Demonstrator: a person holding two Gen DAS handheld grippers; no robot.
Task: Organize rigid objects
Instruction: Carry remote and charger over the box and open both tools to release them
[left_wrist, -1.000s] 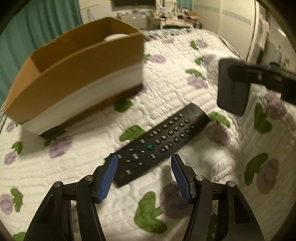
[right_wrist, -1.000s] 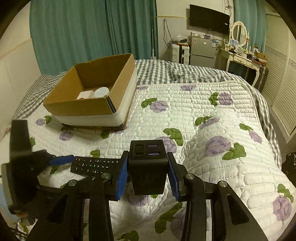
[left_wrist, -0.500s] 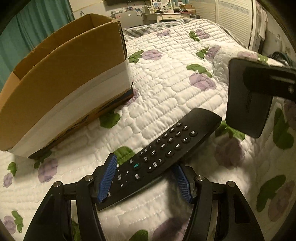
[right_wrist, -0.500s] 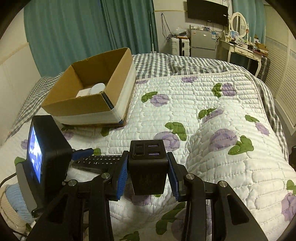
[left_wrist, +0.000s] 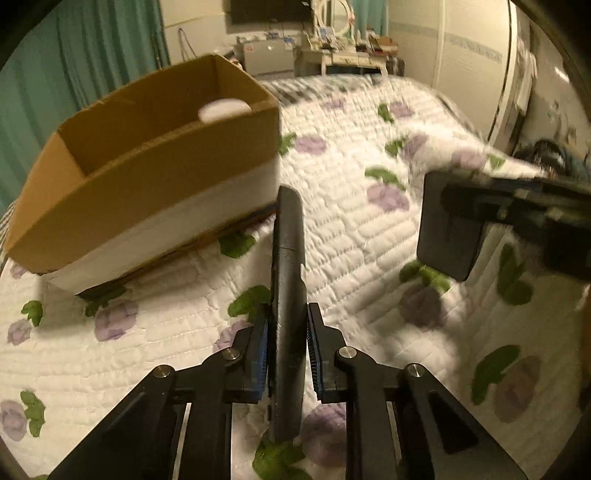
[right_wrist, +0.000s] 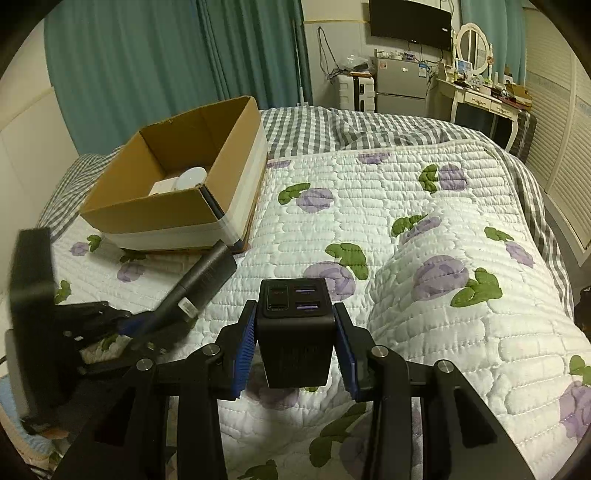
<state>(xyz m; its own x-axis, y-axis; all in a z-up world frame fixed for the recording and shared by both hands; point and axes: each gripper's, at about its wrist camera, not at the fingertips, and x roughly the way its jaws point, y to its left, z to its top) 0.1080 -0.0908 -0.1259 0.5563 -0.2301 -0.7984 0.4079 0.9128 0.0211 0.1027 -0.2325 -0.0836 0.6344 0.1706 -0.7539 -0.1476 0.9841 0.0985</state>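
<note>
two grippers are each loaded. left gripper: jaws closed narrow on the near end of a black remote, which is turned on edge and lifted clear of the quilt, its far end pointing toward the cardboard box. half a second ago the same remote lay flat, buttons up, between wide jaws; the buttons no longer face the camera. right gripper: jaws clamped on a black charger block, port face up, showing two purple-lined sockets and two dark ones; the small print beside them cannot be read. this grip matches the earlier frames.

a pale label on the remote's back is too small to read.

box position: on the bed, open at the top, white band round its lower half, with a white round item and a white block inside. in the left wrist view the box sits farther off than half a second ago.
</note>
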